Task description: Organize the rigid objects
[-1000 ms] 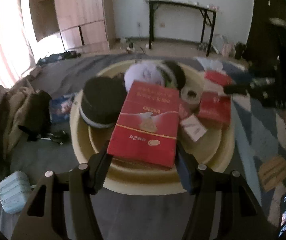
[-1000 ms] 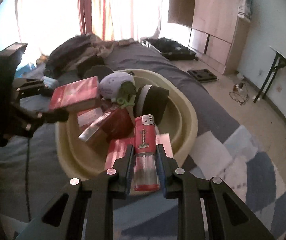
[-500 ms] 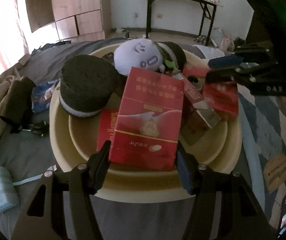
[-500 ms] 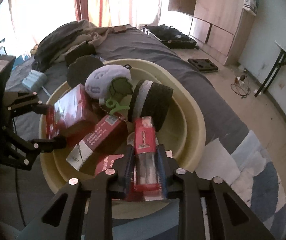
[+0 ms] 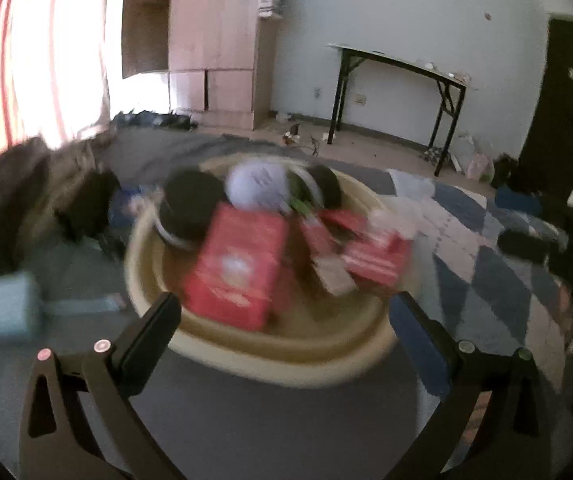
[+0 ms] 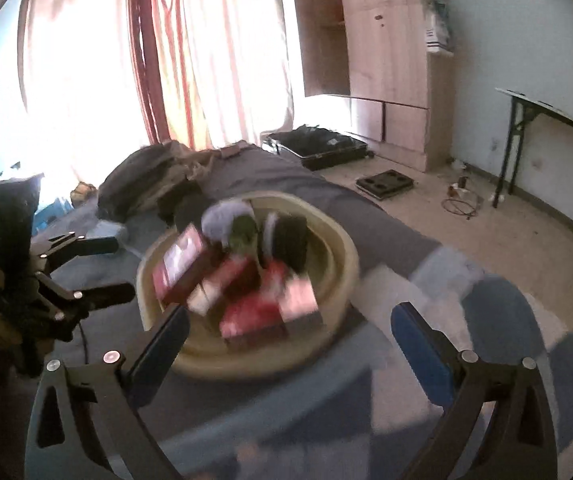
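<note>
A beige basin point(image 5: 286, 364) on the bed holds a large red box point(image 5: 238, 268), smaller red boxes point(image 5: 374, 256), a black round thing point(image 5: 190, 204) and a pale purple plush point(image 5: 258, 188); all are blurred. My left gripper point(image 5: 286, 320) hangs just short of the near rim, its jaws opening wide with nothing pressed between them. My right gripper point(image 6: 290, 332) is at the basin's point(image 6: 342, 248) other side, its jaws also opening and empty. The right wrist view shows the left gripper point(image 6: 120, 268) beside the red box point(image 6: 182, 264).
A pale blue pack point(image 5: 6, 308) and a pile of dark clothes point(image 5: 26, 192) lie left of the basin. A blue and white patchwork blanket point(image 5: 486, 260) spreads to the right. Beyond the bed are an open suitcase point(image 6: 318, 148), a wardrobe point(image 6: 382, 60) and a folding table point(image 5: 398, 64).
The left gripper let go of the large red box and the right let go of the red lighter. Both jaws spread wide and both grippers drew back from the basin.
</note>
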